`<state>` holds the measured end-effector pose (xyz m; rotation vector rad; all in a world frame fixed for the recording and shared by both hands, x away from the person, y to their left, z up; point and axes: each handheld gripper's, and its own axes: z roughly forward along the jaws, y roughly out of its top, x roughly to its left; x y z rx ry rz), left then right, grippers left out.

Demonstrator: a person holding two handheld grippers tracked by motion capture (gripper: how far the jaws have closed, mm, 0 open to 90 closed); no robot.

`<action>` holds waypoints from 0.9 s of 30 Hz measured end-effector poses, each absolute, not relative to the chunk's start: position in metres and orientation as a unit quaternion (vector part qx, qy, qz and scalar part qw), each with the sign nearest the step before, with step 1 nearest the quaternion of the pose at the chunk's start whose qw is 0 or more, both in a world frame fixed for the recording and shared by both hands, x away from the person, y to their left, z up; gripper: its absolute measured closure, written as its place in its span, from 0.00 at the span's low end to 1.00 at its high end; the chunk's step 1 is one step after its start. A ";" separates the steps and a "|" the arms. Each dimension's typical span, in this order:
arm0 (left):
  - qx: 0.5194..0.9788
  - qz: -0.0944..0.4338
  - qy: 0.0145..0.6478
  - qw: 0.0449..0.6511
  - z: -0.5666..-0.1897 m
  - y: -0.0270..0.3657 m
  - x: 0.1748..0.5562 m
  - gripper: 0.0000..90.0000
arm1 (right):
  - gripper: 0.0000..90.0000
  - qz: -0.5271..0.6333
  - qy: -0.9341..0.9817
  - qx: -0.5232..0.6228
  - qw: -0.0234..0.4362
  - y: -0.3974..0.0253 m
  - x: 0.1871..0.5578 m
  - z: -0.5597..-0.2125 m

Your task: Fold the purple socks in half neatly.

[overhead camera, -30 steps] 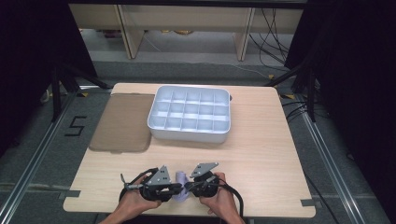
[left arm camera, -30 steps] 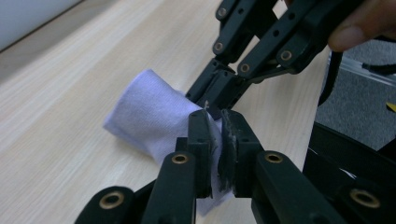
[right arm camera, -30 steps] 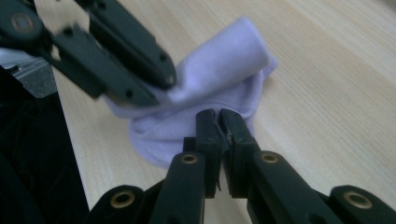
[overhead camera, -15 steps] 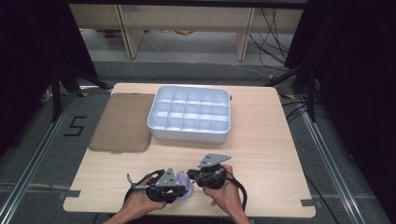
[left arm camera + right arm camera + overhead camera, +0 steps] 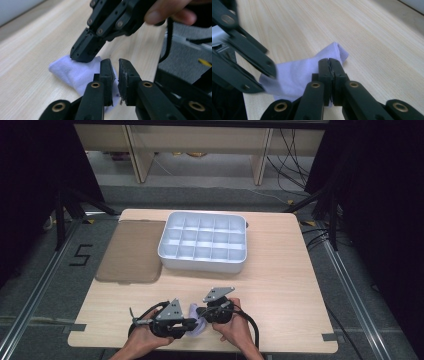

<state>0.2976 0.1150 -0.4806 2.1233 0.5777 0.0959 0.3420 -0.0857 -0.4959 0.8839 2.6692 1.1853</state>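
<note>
Two tools work one small lilac cloth (image 5: 196, 324) at the near edge of the bench (image 5: 280, 285), between your hands. Since a second ago the right tool (image 5: 201, 312) has swung forward and up beside the left tool (image 5: 192, 324), and its grey plate now stands higher than it did; the cloth shows a little more between them. Right tool (image 5: 329, 65): jaws pressed together with no gap, the cloth (image 5: 294, 75) lying under and around them, so you appear to have it pinched at a fold, though the bite itself is hidden. Left tool (image 5: 115, 65): jaws slightly parted, a narrow slot between them, closed on nothing; the cloth (image 5: 75, 72) lies just beyond and below the tips. In the left gripper view the right tool's closed tip (image 5: 83, 51) rests on the cloth's far corner. Judgement: the shift reads as a re-grip or the start of a fold or lift, with the right tool anchoring and the left free to take a second edge. Count: one cloth, one white compartment tray (image 5: 202, 262) at mid-bench, apparently empty, with three rows of five cells, one brown mat (image 5: 130, 251) touching its left side. Cloth and tray are well apart.
</note>
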 end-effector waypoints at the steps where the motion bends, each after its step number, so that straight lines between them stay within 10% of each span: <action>1: 0.867 0.041 0.223 0.444 -0.483 0.115 0.297 0.94 | 0.99 0.385 0.876 0.287 0.042 -0.087 0.343 -0.495; 27: 0.882 0.079 0.231 0.403 -0.503 0.127 0.314 0.95 | 0.93 0.378 0.880 0.283 0.045 -0.094 0.335 -0.492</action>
